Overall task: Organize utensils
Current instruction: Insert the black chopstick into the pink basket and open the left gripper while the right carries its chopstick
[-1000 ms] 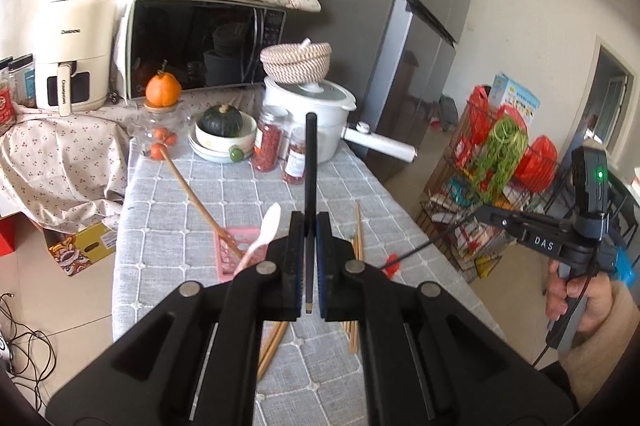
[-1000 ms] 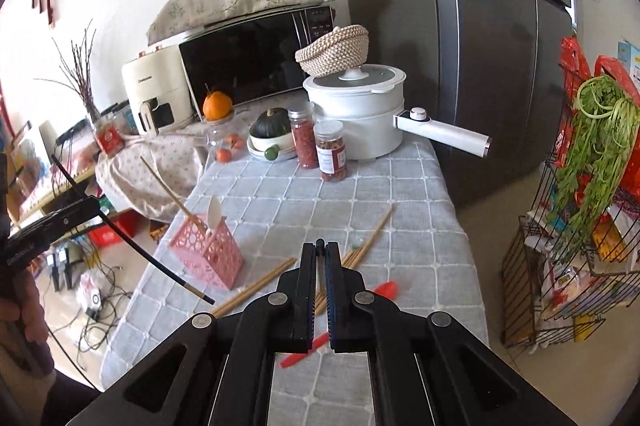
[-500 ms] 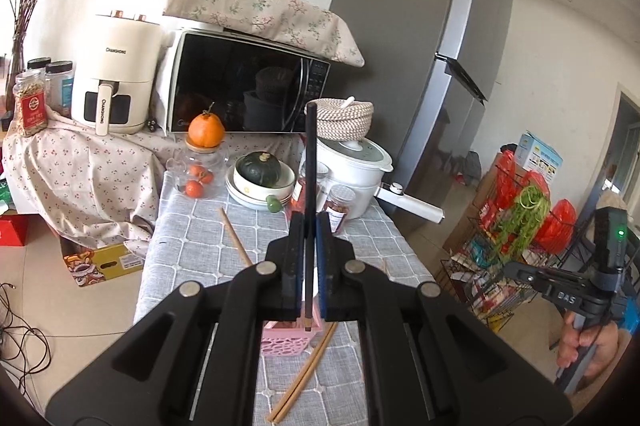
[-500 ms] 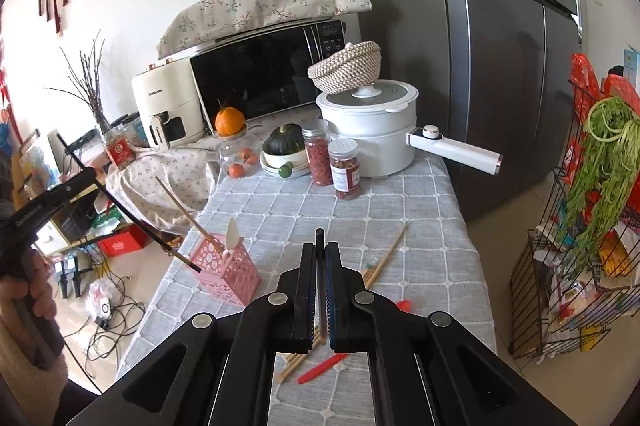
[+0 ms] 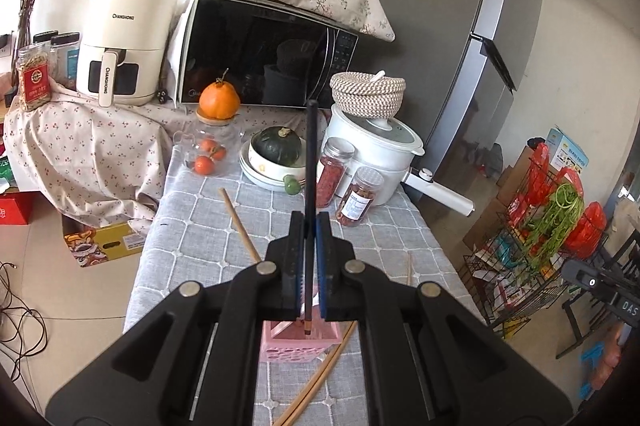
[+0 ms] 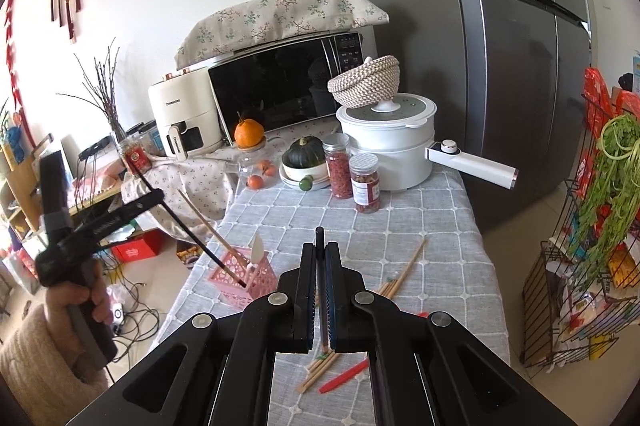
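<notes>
Left gripper (image 6: 158, 199) clamping black chopstick (image 6: 204, 246), tip dipping into pink basket (image 6: 256, 280), lower left; right gripper (image 6: 320, 290) pinching another chopstick (image 6: 319, 246).

- Both views are evenly and brightly lit by soft daylight; only faint shadows are cast.
- Strong fisheye bending is seen at the edges, with black vignetted corners.
- Pale glare is reflected on the refrigerator (image 6: 520, 65) and the microwave door (image 5: 260, 61).
- Far-right edges are slightly blurred; the centre is rendered sharply.

Matt black plastic tongs (image 5: 307, 258), perforated pink plastic basket (image 6: 256, 278), pale wooden chopsticks (image 6: 400, 278).
</notes>
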The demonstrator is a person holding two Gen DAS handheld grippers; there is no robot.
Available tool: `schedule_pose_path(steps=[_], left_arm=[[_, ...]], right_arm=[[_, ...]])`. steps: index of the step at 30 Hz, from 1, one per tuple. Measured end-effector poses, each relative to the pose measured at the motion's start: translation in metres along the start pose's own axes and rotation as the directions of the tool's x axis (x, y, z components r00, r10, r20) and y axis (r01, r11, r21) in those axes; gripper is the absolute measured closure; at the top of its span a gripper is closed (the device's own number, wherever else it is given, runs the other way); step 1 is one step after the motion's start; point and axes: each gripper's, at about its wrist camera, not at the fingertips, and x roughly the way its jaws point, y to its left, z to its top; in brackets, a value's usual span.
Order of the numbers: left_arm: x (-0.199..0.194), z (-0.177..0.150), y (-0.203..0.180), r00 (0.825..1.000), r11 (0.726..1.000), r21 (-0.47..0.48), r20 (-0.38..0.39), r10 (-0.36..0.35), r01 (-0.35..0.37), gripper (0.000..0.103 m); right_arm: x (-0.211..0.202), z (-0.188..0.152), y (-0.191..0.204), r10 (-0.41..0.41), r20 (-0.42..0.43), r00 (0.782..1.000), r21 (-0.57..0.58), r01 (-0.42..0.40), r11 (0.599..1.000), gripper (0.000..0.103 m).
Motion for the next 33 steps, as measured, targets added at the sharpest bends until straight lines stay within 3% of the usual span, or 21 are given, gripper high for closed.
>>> schedule_pose_path(steps=[13,16,18,20,24,33], left_arm=[[0.047,-0.01,0.005,0.992,0.999,-0.032,-0.115,0.04,-0.044,0.095],[0.046,-0.012,-0.005,0.991,0.998,-0.001,-0.123,0.055,-0.056,0.074],[0.043,-0.012,-0.009,0.991,0.998,0.018,-0.123,0.06,-0.058,0.051],[0.039,-0.013,-0.013,0.99,0.998,0.04,-0.125,0.059,-0.055,0.044],[0.027,-0.014,-0.011,0.989,0.997,0.058,-0.136,0.056,-0.049,0.032],[0.009,-0.018,0.023,0.98,0.997,0.001,-0.183,0.077,-0.078,0.028]], right_arm=[[-0.002,0.013,0.019,0.063,0.028,0.998,-0.01,-0.063,0.998,0.099],[0.001,0.014,0.021,0.087,0.018,0.996,0.011,-0.088,0.996,0.099],[0.003,0.015,0.024,0.095,0.014,0.995,0.012,-0.095,0.995,0.099],[0.005,0.016,0.027,0.101,0.013,0.995,0.009,-0.102,0.995,0.099],[0.007,0.018,0.031,0.112,0.006,0.994,0.007,-0.112,0.994,0.099],[0.006,0.031,0.041,0.128,0.006,0.992,0.026,-0.128,0.991,0.099]])
